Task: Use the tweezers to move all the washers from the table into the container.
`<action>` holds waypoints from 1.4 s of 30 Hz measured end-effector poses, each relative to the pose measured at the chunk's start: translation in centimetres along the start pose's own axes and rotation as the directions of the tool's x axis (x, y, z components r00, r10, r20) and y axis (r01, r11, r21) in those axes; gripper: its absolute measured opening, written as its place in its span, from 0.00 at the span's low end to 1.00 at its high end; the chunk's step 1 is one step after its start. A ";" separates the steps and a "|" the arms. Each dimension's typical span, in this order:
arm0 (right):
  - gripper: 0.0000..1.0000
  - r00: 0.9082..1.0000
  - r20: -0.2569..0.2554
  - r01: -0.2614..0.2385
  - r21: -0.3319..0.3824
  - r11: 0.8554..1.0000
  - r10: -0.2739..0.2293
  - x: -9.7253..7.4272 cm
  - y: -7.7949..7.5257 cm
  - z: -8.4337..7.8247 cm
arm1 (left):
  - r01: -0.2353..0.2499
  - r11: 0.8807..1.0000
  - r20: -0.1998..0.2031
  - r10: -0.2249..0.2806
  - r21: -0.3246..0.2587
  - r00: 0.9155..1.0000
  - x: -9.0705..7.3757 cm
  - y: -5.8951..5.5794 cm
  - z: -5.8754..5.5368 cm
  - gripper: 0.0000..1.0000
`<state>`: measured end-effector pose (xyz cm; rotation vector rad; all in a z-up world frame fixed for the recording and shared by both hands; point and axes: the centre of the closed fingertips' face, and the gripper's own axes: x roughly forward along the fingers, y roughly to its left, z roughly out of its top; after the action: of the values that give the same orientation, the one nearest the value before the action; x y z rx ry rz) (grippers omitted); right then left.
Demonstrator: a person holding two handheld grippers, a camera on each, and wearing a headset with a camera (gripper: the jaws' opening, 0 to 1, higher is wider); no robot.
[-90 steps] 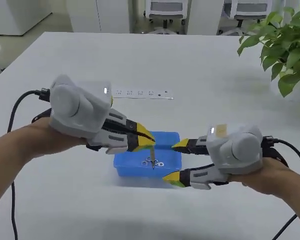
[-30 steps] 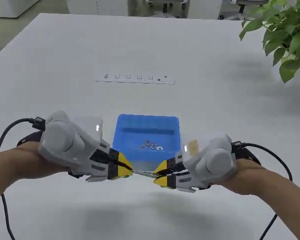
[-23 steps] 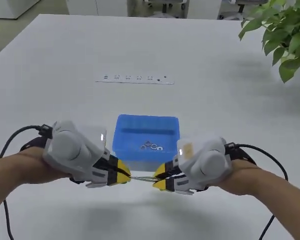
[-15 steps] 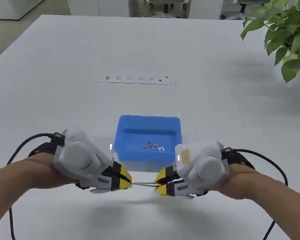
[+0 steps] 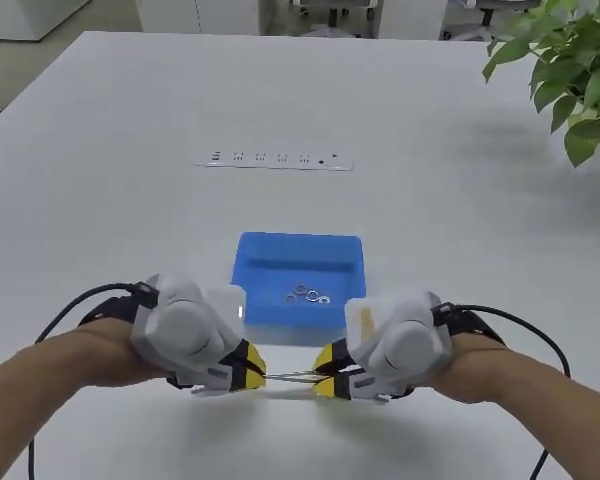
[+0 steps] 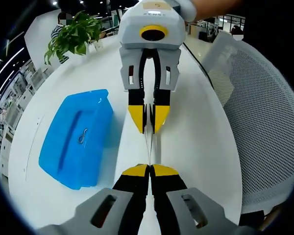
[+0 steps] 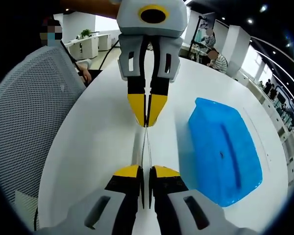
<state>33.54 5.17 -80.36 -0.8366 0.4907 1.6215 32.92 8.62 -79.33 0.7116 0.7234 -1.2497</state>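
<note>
A blue container [image 5: 298, 278] sits on the white table with a few washers [image 5: 308, 295] lying inside it. Just in front of it, thin metal tweezers [image 5: 288, 377] lie level between my two grippers. My left gripper [image 5: 250, 368] is shut on one end and my right gripper [image 5: 323, 372] is shut on the other. In the left gripper view my jaws [image 6: 149, 169] pinch the tweezers [image 6: 148, 147], with the container [image 6: 73, 137] to the left. In the right gripper view the tweezers [image 7: 145, 144] spread into two arms between my jaws [image 7: 144, 171]; the container [image 7: 225, 152] lies to the right.
A white power strip [image 5: 276, 159] lies flat farther back on the table. A leafy plant [image 5: 580, 70] stands at the far right. A mesh chair back [image 6: 264, 127] stands just behind the table's near edge, close to both grippers.
Both grippers have drawn back from the container toward the table's near edge. The right gripper, open 3 s ago, now grips the tweezers that the left held over the container.
</note>
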 end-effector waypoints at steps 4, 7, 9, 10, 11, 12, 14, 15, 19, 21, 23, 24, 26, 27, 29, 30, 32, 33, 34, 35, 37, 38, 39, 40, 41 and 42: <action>0.11 1.000 0.005 -0.001 0.010 1.000 0.001 0.1 0.1 -0.1 | 0.007 1.000 -0.016 -0.007 -0.003 1.000 0.4 -0.4 -0.4 0.06; 0.12 1.000 0.008 0.002 0.019 1.000 -0.002 0.1 0.1 -0.1 | 0.015 1.000 -0.022 -0.015 -0.009 1.000 0.6 -0.7 -0.7 0.06; 0.13 1.000 0.006 0.002 0.020 1.000 -0.002 0.1 0.2 -0.1 | 0.016 1.000 -0.036 -0.016 0.000 0.999 0.8 -0.9 -1.0 0.06; 0.13 1.000 0.003 0.002 0.016 1.000 -0.002 0.1 0.2 -0.1 | 0.016 1.000 -0.041 -0.016 0.001 0.999 0.8 -0.9 -1.1 0.06; 0.13 1.000 0.003 0.000 0.016 1.000 0.000 0.1 0.3 -0.1 | 0.017 1.000 -0.047 -0.017 0.003 0.999 0.8 -1.0 -1.2 0.06; 0.13 1.000 0.002 -0.002 0.017 1.000 0.002 0.1 0.4 -0.2 | 0.021 1.000 -0.054 -0.021 0.013 0.998 0.8 -1.1 -1.2 0.06; 0.13 1.000 0.004 -0.001 0.024 1.000 0.001 0.1 0.4 -0.2 | 0.018 1.000 -0.051 -0.018 0.007 0.999 0.7 -1.0 -1.2 0.06; 0.13 1.000 0.004 -0.001 0.026 1.000 0.001 0.1 0.4 -0.2 | 0.018 1.000 -0.051 -0.017 0.006 0.999 0.7 -1.0 -1.2 0.06; 0.13 1.000 0.001 -0.004 0.027 1.000 0.004 0.1 0.4 -0.2 | 0.024 1.000 -0.055 -0.025 -0.019 0.998 0.5 -1.1 -1.4 0.06; 0.13 1.000 0.003 -0.004 0.027 1.000 0.004 0.1 0.3 -0.1 | 0.025 0.999 -0.057 -0.026 -0.024 0.998 0.4 -1.2 -1.5 0.06; 0.14 1.000 0.000 -0.003 0.027 1.000 0.003 0.0 0.3 -0.1 | 0.024 0.999 -0.057 -0.025 -0.022 0.998 0.3 -1.2 -1.5 0.07; 0.14 1.000 -0.002 -0.003 0.026 1.000 0.003 0.0 0.2 0.0 | 0.023 1.000 -0.057 -0.024 -0.021 0.998 0.3 -1.2 -1.5 0.07; 0.15 1.000 -0.003 -0.003 0.024 1.000 0.003 0.0 0.2 -0.1 | 0.023 1.000 -0.056 -0.024 -0.019 0.998 0.3 -1.2 -1.5 0.06; 0.15 1.000 -0.003 -0.002 0.024 1.000 0.002 0.0 0.2 -0.1 | 0.023 1.000 -0.056 -0.024 -0.019 0.998 0.3 -1.2 -1.5 0.06; 0.15 1.000 -0.003 -0.001 0.026 1.000 0.001 0.0 0.2 -0.1 | 0.020 1.000 -0.054 -0.021 -0.020 0.998 0.3 -1.2 -1.5 0.07; 0.15 1.000 -0.002 0.000 0.026 1.000 0.001 0.0 0.2 -0.1 | 0.017 1.000 -0.054 -0.018 -0.018 0.998 0.3 -1.1 -1.5 0.08; 0.15 1.000 -0.001 0.001 0.029 1.000 -0.001 0.0 0.2 -0.1 | 0.012 1.000 -0.053 -0.013 -0.016 0.999 0.3 -1.0 -1.5 0.09; 0.15 1.000 -0.001 0.002 0.029 1.000 -0.002 0.0 0.2 -0.1 | 0.011 1.000 -0.053 -0.011 -0.014 0.999 0.4 -1.0 -1.5 0.09; 0.15 1.000 -0.002 0.001 0.028 1.000 -0.001 0.0 0.2 -0.1 | 0.010 1.000 -0.052 -0.011 -0.014 0.999 0.4 -1.0 -1.5 0.09; 0.15 1.000 -0.002 0.002 0.028 1.000 -0.002 0.0 0.2 -0.1 | 0.008 1.000 -0.052 -0.009 -0.014 0.999 0.4 -0.9 -1.5 0.09; 0.15 1.000 -0.002 0.002 0.029 1.000 -0.002 0.0 0.2 -0.1 | 0.005 1.000 -0.052 -0.006 -0.014 0.999 0.4 -0.9 -1.5 0.09; 0.15 1.000 -0.002 0.002 0.027 1.000 -0.002 -0.1 0.3 -0.1 | 0.004 1.000 -0.053 -0.005 -0.015 0.999 0.4 -0.9 -1.5 0.09; 0.15 1.000 -0.002 0.001 0.026 1.000 -0.001 -0.1 0.3 -0.1 | 0.004 1.000 -0.053 -0.005 -0.014 0.999 0.4 -0.9 -1.5 0.09; 0.16 1.000 -0.003 0.001 0.026 1.000 -0.001 -0.1 0.3 -0.1 | 0.003 1.000 -0.053 -0.004 -0.012 0.999 0.4 -0.8 -1.5 0.09; 0.16 1.000 -0.003 0.001 0.024 1.000 -0.001 -0.1 0.3 -0.1 | 0.002 1.000 -0.054 -0.002 -0.011 0.999 0.4 -0.8 -1.5 0.09; 0.16 1.000 -0.004 0.001 0.023 1.000 -0.001 -0.1 0.2 -0.1 | 0.001 1.000 -0.054 -0.002 -0.010 0.999 0.4 -0.8 -1.5 0.10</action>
<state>33.35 4.99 -80.42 -0.8224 0.5104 1.6104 32.04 9.43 -80.59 0.7386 0.7741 -1.2312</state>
